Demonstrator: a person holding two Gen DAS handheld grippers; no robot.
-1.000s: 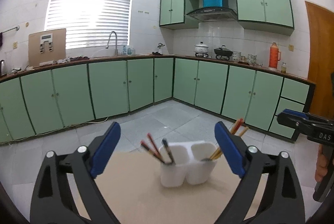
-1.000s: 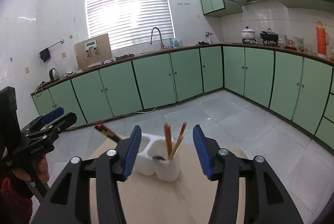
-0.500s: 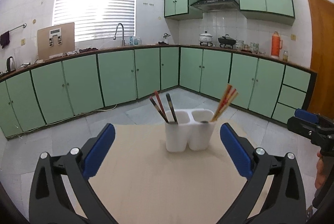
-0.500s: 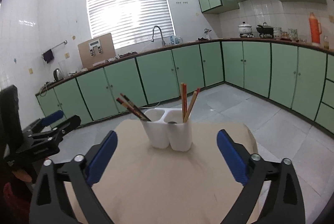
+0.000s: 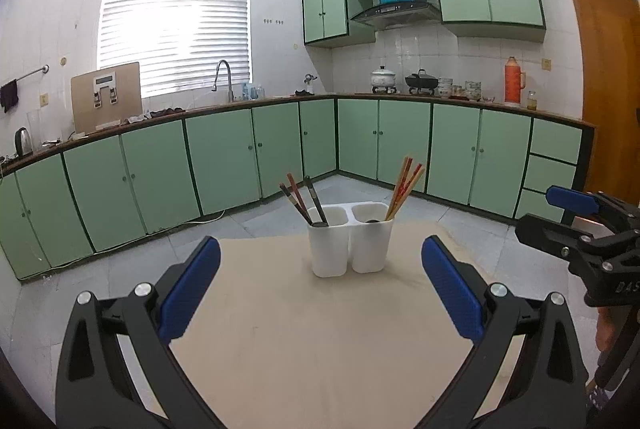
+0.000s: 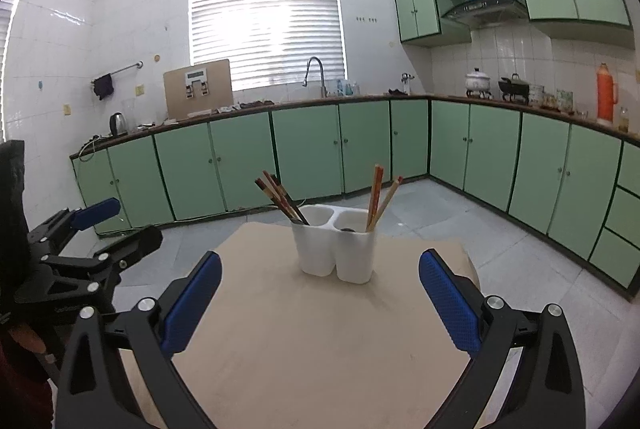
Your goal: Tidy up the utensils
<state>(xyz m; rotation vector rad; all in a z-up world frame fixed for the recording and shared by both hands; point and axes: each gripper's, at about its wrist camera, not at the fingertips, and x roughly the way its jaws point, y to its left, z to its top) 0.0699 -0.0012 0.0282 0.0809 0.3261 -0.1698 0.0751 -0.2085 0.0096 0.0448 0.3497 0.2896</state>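
A white two-compartment utensil holder (image 5: 350, 243) stands upright near the far edge of a beige table (image 5: 320, 341); it also shows in the right wrist view (image 6: 334, 249). Dark chopsticks (image 5: 304, 203) lean left out of the left compartment. Reddish and light wooden chopsticks (image 5: 404, 187) lean right out of the right compartment. My left gripper (image 5: 320, 285) is open and empty, held back from the holder above the table. My right gripper (image 6: 320, 293) is open and empty too, also short of the holder.
The table's far edge lies just behind the holder, with grey tiled floor (image 5: 400, 197) beyond. Green cabinets (image 5: 224, 157) line the walls. The right gripper shows at the right edge of the left wrist view (image 5: 580, 225), the left gripper at the left edge of the right wrist view (image 6: 80, 249).
Both grippers have pulled back and risen from the holder, which looks farther away. The right gripper's jaws have spread wide open. The holder and chopsticks have not moved.
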